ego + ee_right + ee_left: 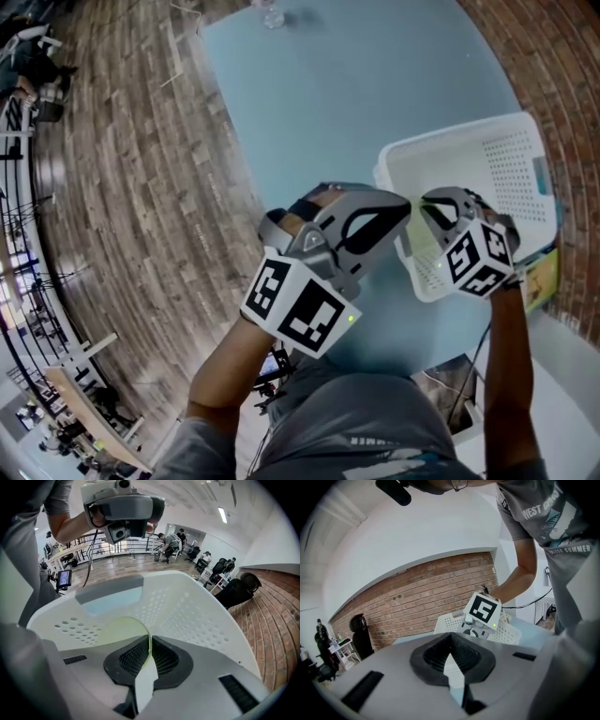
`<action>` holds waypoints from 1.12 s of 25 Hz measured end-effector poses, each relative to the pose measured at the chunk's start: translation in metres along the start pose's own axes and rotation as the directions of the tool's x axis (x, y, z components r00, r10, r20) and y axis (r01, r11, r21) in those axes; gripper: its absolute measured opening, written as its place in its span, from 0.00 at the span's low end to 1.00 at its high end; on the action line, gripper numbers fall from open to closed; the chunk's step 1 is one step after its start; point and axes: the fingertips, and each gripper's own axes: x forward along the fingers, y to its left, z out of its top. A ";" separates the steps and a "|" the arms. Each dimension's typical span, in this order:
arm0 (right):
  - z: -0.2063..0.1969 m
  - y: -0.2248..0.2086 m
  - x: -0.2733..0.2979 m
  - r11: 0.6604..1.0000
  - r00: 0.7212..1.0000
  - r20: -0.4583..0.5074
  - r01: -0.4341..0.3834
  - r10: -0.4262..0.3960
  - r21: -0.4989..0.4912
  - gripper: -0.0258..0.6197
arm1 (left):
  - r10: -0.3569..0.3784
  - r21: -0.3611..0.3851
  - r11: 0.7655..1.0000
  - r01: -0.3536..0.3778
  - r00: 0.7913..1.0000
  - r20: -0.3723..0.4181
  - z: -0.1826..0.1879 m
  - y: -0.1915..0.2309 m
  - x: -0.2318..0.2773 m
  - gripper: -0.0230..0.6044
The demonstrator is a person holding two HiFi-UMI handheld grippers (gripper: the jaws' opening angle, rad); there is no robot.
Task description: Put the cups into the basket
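- Yellow-green translucent plastic cup (pixel 123 632): my right claw (pixel 150 641) pinches its thin rim edge-on between the ribbed black pads. The cup body sticks out past the jaws, tilted, inside the mouth of the white perforated plastic basket (pixel 450 131).
- The cup looks to be above the basket floor. Whether it touches floor or wall, I cannot tell.
- Step in hand, as I read it: lowering the cup in, near the end of that step. Release not yet done.
- Next move calls for: bring the cup down to the floor and part the pads just enough to free the rim. Then back out the way the claw points, so a pad does not drag the cup out with it.
- My left claw (pixel 450 639): pads pressed together, nothing in them. It hovers over the pale blue table (pixel 328 103) just beside the basket's near corner, pointing toward the right claw.
- In the way: the basket's near wall sits close under my right claw. A knock there would likely shove so light a basket. The left claw is near but apart.
- Around: a small clear object (pixel 272 14) at the table's far edge, possibly another cup, too small to tell. Wood-plank floor (pixel 141 187) to the left.
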 end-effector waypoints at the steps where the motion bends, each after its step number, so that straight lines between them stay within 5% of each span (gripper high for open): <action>1: -0.001 0.000 0.005 1.000 1.000 -0.006 -0.010 0.010 -0.001 0.09 | 0.000 -0.001 1.000 0.000 1.000 0.002 0.000 0.001 0.000 0.04; 12: -0.026 0.012 0.048 0.993 0.991 -0.061 -0.116 0.118 0.026 0.09 | -0.006 -0.026 1.000 0.006 1.000 0.010 -0.010 0.000 0.002 0.04; 25: -0.050 0.014 0.066 0.986 0.977 -0.139 -0.151 0.159 0.069 0.09 | -0.004 -0.033 0.999 0.004 1.000 0.011 -0.010 -0.003 0.001 0.04; 28: -0.050 0.011 0.062 0.992 0.980 -0.157 -0.122 0.125 0.033 0.20 | 0.000 -0.030 1.000 0.000 1.000 0.009 -0.008 -0.004 -0.001 0.04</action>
